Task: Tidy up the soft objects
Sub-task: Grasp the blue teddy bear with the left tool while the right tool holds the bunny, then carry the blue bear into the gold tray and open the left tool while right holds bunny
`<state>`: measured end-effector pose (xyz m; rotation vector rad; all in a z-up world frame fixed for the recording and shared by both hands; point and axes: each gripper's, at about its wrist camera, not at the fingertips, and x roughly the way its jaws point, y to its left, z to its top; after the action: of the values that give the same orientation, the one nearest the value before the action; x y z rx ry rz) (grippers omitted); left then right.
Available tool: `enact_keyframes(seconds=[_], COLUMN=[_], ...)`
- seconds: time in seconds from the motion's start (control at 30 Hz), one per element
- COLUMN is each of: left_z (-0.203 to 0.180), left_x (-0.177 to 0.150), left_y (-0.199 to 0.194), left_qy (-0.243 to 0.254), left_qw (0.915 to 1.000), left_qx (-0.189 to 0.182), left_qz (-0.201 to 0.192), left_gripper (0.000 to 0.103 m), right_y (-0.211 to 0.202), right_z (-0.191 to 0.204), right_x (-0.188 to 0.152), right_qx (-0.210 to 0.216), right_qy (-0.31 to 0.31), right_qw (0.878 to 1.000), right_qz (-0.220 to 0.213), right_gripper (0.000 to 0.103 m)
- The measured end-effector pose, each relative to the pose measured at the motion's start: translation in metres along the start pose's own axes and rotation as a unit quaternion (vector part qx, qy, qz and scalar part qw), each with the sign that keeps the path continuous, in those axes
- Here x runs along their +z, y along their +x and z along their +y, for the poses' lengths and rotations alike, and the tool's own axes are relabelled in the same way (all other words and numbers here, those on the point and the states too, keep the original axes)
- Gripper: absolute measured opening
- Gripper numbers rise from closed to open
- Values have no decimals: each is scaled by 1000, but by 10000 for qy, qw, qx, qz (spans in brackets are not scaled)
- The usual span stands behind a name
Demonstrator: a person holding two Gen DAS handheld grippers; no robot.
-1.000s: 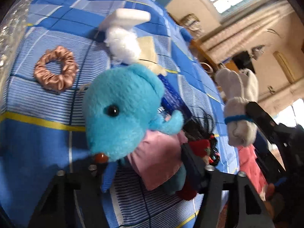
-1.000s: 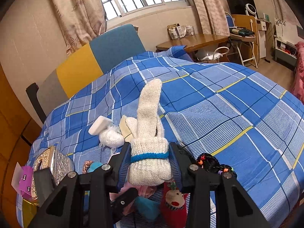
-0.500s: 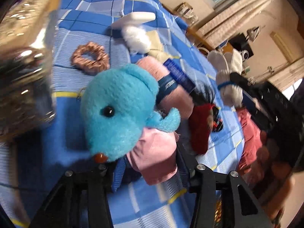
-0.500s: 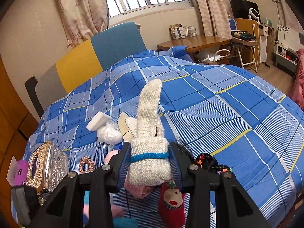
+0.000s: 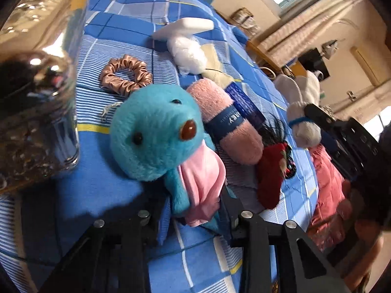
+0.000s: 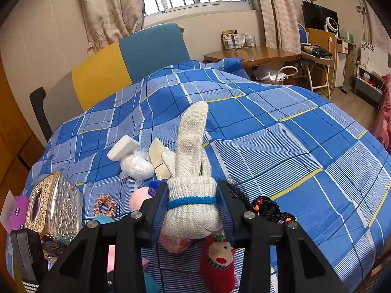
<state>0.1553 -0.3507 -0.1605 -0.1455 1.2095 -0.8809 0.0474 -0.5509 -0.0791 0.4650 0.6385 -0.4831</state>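
My left gripper [image 5: 193, 210] is shut on a turquoise plush toy [image 5: 156, 139] with a pink cloth, held just above the blue checked bedspread [image 5: 102, 178]. My right gripper [image 6: 193, 207] is shut on a cream knitted glove [image 6: 193, 171] with a blue band, held upright above the bed; it also shows in the left wrist view [image 5: 303, 112]. Beneath lie a pink rolled towel [image 5: 229, 127], a red Santa sock [image 6: 217, 266], a black hair tie with beads [image 6: 271, 210] and a bronze scrunchie [image 5: 125, 78].
A silver embossed tissue box [image 6: 53, 210] stands at the left, close to the plush in the left wrist view [image 5: 36, 92]. A white sponge [image 6: 123, 147], a white wad [image 6: 136, 167] and cream pads [image 6: 160, 161] lie further up the bed. A wooden table [image 6: 251, 56] stands behind.
The left gripper has swung left with the plush, which now faces the camera and sits near the tissue box. The right gripper has risen slightly with the glove.
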Motion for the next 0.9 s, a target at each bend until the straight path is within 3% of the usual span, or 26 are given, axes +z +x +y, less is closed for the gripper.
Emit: enact_keyframes(seconds=[0.4, 0.47, 0.57, 0.6, 0.63, 0.7, 0.9], left_z=[6, 11, 17, 20, 22, 23, -3], left_x=[-40, -48, -57, -61, -62, -62, -45], left_y=[-64, -73, -78, -79, -79, -80, -74], left_qy=[323, 322, 430, 429, 390, 238, 625], left_qw=[9984, 9985, 9989, 9987, 9985, 9959, 9878], left_qx=[-384, -358, -29, 193, 344, 790, 1229], left_qz=[-253, -250, -174, -181, -196, -359, -719], left_gripper=[28, 28, 30, 42, 66, 99, 101], right_y=[1, 1, 1, 1, 0, -1, 2], right_z=[4, 6, 10, 11, 12, 13, 13], right_x=[-2, -3, -4, -5, -5, -5, -6], right_qx=[-171, -226, -249, -250, -239, -233, -296], right_qy=[-173, -259, -366, -386, -405, -425, -466], right_qw=[9997, 9994, 9990, 9989, 9989, 9988, 9985], right_qz=[-10, -12, -14, -17, -25, -60, -24], right_gripper=[40, 40, 40, 40, 40, 40, 40])
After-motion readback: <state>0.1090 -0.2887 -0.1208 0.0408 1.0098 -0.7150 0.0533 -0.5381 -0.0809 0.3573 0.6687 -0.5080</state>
